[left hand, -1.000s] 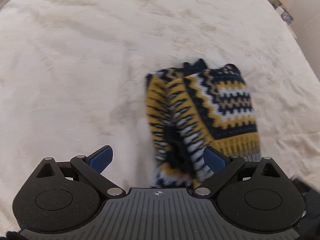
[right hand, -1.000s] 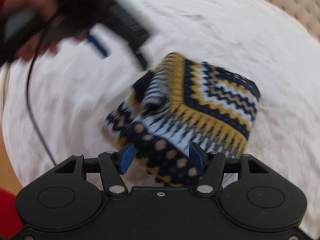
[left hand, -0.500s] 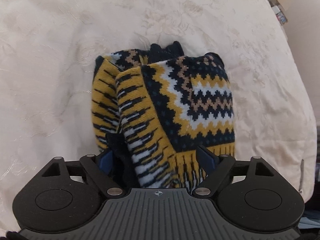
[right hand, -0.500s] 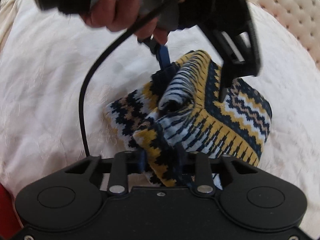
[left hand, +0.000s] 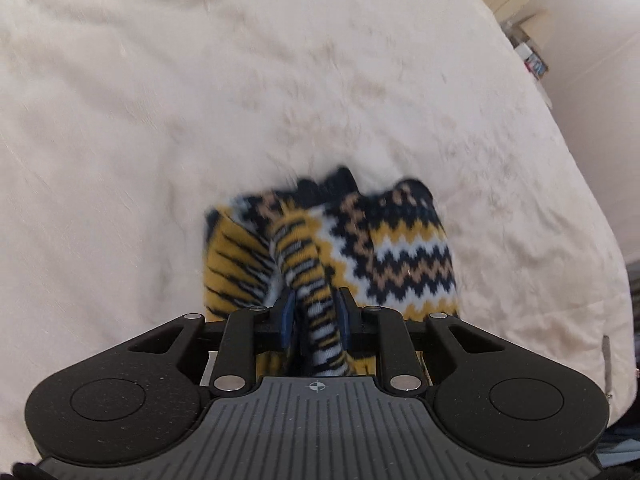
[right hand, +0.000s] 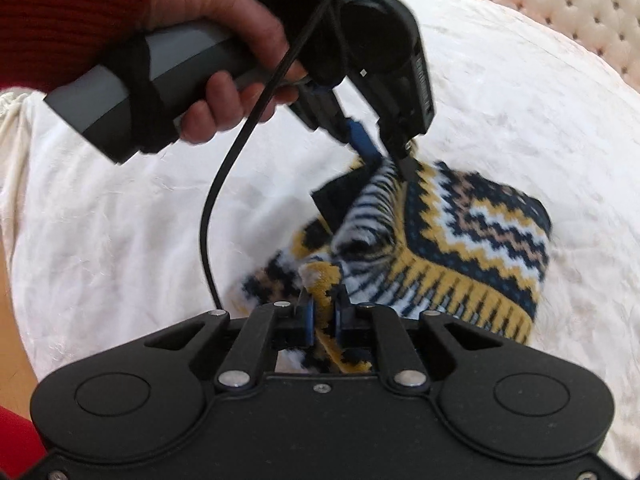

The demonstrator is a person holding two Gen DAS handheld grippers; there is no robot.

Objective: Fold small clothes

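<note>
Sweater (left hand: 404,256) pinched between left tongs (left hand: 314,320); likewise right tongs (right hand: 323,314)

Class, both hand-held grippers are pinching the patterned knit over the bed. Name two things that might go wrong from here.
1. The left hand-held gripper pinches only a narrow ridge of the knit, so that ridge may slip out if pulled.
2. The right hand-held gripper grips a different edge; pulling apart may undo the fold, dropping the knit in a heap on the bedspread.
</note>
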